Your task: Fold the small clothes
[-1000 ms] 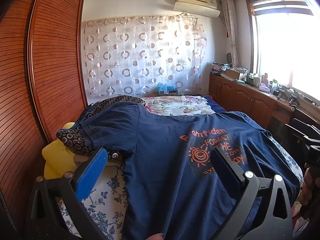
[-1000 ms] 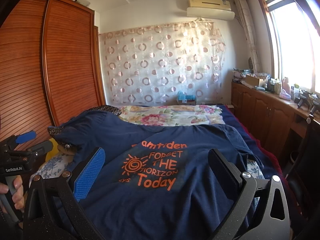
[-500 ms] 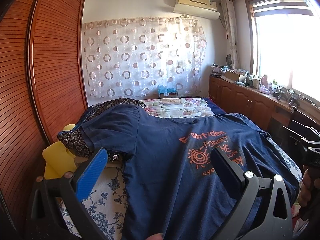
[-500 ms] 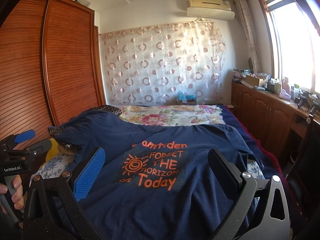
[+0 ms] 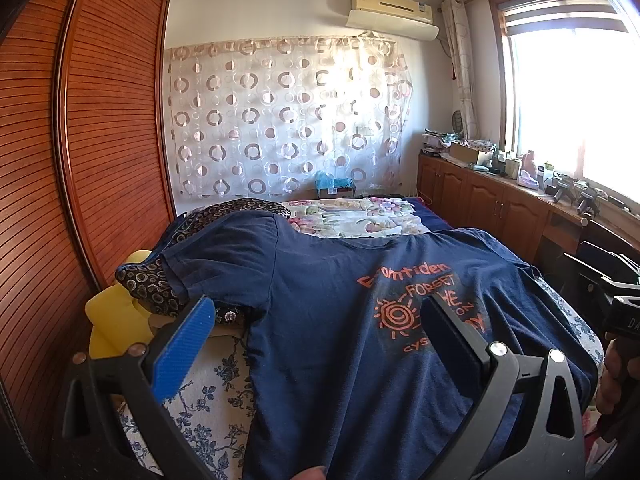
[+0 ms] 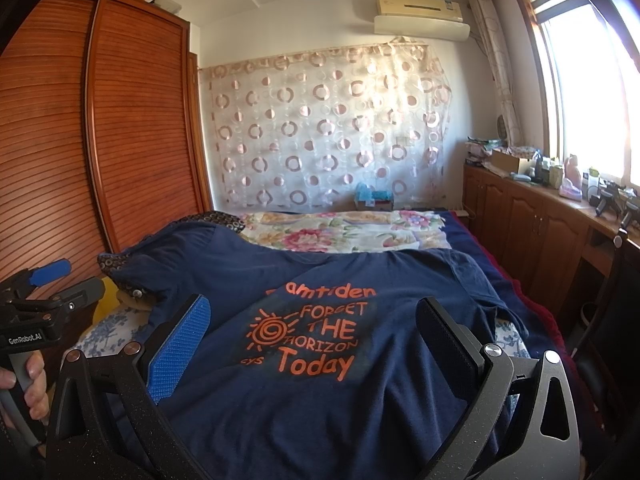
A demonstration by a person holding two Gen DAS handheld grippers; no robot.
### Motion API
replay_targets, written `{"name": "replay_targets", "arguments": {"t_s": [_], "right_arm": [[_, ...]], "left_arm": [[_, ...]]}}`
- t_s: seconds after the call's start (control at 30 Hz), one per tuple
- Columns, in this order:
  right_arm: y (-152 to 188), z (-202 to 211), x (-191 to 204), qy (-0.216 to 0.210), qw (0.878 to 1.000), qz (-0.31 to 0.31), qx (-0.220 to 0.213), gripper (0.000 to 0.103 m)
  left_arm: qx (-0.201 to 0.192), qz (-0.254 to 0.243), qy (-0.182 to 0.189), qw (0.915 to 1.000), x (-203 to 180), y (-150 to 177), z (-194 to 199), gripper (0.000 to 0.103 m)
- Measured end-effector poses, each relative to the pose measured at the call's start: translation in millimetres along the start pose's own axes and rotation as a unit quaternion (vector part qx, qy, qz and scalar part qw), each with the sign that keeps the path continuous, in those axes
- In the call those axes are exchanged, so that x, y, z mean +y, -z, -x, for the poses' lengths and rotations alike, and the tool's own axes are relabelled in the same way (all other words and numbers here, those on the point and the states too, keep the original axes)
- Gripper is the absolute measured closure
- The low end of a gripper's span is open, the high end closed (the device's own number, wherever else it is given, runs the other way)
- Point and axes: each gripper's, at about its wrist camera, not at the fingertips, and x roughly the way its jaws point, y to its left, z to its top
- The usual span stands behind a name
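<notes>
A navy T-shirt (image 5: 320, 320) with an orange "Forget the Horizon Today" print lies spread flat on the bed, collar away from me; it also shows in the right wrist view (image 6: 360, 380). My left gripper (image 5: 316, 320) is open and empty, held above the shirt's left half near the hem. My right gripper (image 6: 312, 320) is open and empty, held above the print. The left gripper's body (image 6: 36, 312) shows at the left edge of the right wrist view, gripped by a hand.
The bed has a blue-flowered sheet (image 5: 208, 400) and a floral quilt (image 5: 352, 216) at the far end. A patterned dark cushion (image 5: 148, 280) and yellow pillow (image 5: 116, 320) lie at the left. A wooden wardrobe (image 5: 80, 160) stands left, low cabinets (image 5: 500, 208) right.
The left gripper's view has tilted down slightly, so the room sits lower in frame. The right gripper has not visibly moved. Both stay open.
</notes>
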Motion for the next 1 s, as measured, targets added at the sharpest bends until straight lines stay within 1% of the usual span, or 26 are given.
{"name": "replay_targets", "arguments": {"t_s": [0.97,1.0], "right_arm": [[0.6,-0.2,0.0,-0.002,1.000,0.000,0.001,0.000],[0.6,-1.1,4.5,-0.003,1.000,-0.001,0.002,0.000]], "left_arm": [[0.002,-0.002,-0.001,1.0000,-0.3,0.7,-0.1,0.000],[0.003,-0.002,-0.002,1.0000,-0.7,0.9,0.2,0.000]]}}
